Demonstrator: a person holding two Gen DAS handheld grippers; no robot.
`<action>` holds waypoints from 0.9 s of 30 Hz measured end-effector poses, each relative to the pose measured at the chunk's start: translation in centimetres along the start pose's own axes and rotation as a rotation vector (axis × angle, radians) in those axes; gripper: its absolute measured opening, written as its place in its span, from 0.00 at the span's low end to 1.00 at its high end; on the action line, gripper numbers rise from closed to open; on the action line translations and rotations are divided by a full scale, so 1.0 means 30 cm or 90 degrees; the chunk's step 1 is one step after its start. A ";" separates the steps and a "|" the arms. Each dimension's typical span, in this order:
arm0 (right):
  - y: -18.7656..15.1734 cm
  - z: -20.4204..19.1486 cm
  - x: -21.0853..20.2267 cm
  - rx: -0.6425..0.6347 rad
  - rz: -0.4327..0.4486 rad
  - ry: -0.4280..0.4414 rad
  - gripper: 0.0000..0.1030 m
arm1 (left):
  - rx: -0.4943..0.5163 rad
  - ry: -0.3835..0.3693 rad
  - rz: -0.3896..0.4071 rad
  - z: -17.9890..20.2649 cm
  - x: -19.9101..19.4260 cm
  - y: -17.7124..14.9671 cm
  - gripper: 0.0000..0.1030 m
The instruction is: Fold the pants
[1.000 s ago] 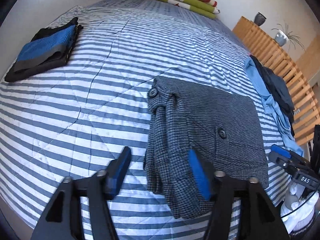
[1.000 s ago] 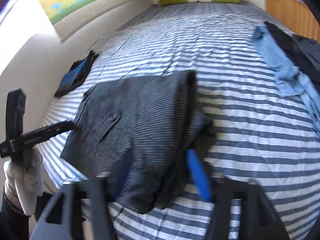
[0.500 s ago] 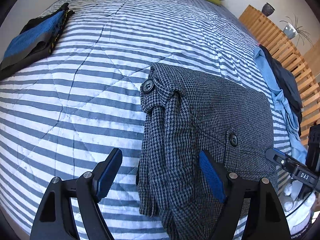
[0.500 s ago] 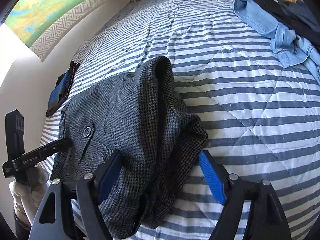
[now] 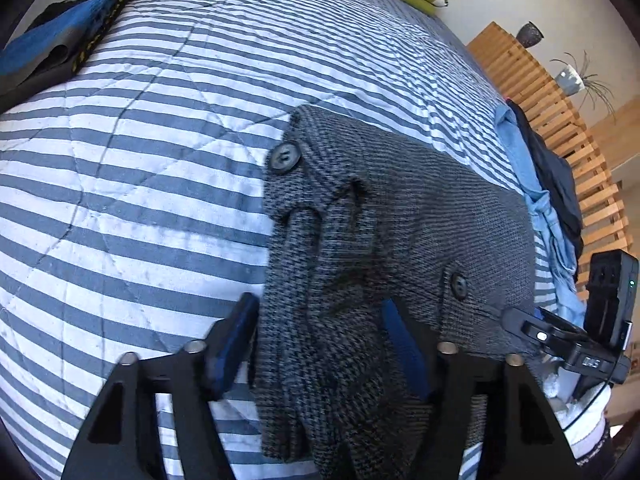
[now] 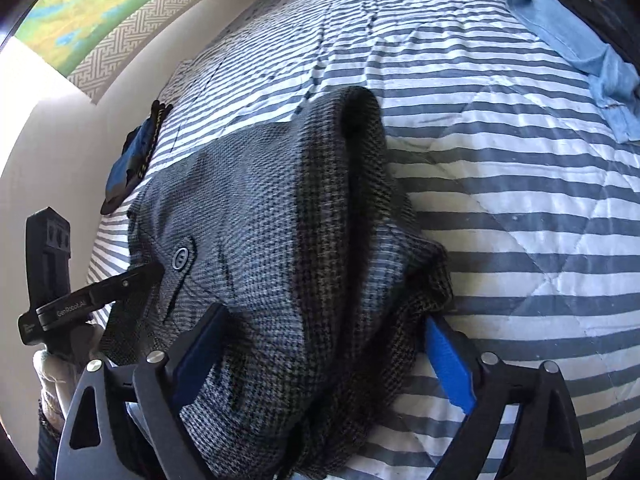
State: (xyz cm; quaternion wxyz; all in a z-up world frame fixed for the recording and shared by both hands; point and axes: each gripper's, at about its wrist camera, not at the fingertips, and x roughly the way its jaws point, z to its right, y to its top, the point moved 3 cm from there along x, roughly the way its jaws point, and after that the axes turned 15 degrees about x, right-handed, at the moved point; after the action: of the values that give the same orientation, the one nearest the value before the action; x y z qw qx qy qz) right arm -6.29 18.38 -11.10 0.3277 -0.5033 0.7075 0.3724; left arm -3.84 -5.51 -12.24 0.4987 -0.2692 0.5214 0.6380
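Left wrist view: the left gripper point(image 5: 320, 340) sits spread wide, its blue pads straddling the bunched left side of the grey checked pants point(image 5: 400, 240), not pinched shut. The pants lie folded near the bed's near edge on the striped quilt point(image 5: 140, 160), a dark button point(image 5: 285, 158) at their far left corner. A folded blue and black garment point(image 5: 56, 48) rests at the far left edge; light blue clothes point(image 5: 536, 200) pile along the right edge by the wooden slats point(image 5: 560, 120).

Right wrist view: the right gripper point(image 6: 324, 356) is spread wide too, pads either side of the pants' rumpled right end, fabric mounded between them. The left gripper's finger point(image 6: 104, 292) touches the pants' left side.
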 end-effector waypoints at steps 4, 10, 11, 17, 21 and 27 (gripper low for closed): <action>-0.003 -0.016 0.011 0.014 -0.013 0.027 0.47 | -0.004 0.003 0.008 0.009 0.002 0.009 0.53; -0.023 -0.049 -0.015 0.021 0.006 0.032 0.33 | -0.030 -0.017 0.035 0.006 -0.029 0.010 0.40; -0.025 -0.057 -0.023 0.019 0.009 0.030 0.32 | -0.029 -0.017 0.037 0.007 -0.039 0.009 0.38; -0.039 -0.124 -0.113 0.000 0.039 0.048 0.26 | -0.020 -0.020 0.058 0.032 -0.112 -0.003 0.32; -0.055 -0.201 -0.160 -0.036 0.053 0.054 0.25 | -0.016 -0.022 0.079 0.021 -0.194 -0.010 0.28; -0.048 -0.386 -0.168 -0.096 0.055 0.074 0.24 | -0.006 0.028 0.112 -0.061 -0.346 0.024 0.27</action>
State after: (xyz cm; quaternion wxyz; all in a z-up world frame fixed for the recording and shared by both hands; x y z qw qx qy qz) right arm -4.52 10.51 -1.26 0.2310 -0.5160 0.7166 0.4086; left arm -1.11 -10.87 -3.57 0.4281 -0.2385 0.5507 0.6757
